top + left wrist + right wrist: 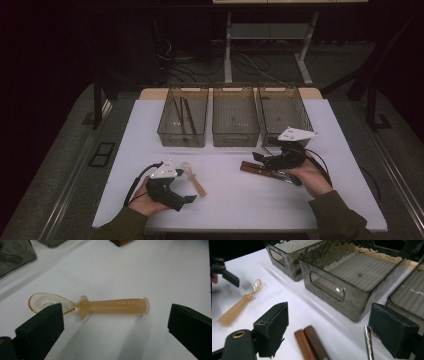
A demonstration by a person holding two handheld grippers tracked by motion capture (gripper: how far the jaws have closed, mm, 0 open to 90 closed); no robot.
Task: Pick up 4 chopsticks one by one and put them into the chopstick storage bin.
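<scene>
Spoon (92, 305) lies flat on the near left of the table (235, 195), crosswise between my left gripper's (176, 192) wide-open jaws, lined up for a handle grab. Right gripper (265, 159), also open and empty, hovers over the wood-handled cutlery (310, 342). Far side: three bins (235, 117), presumably sorting targets.
</scene>
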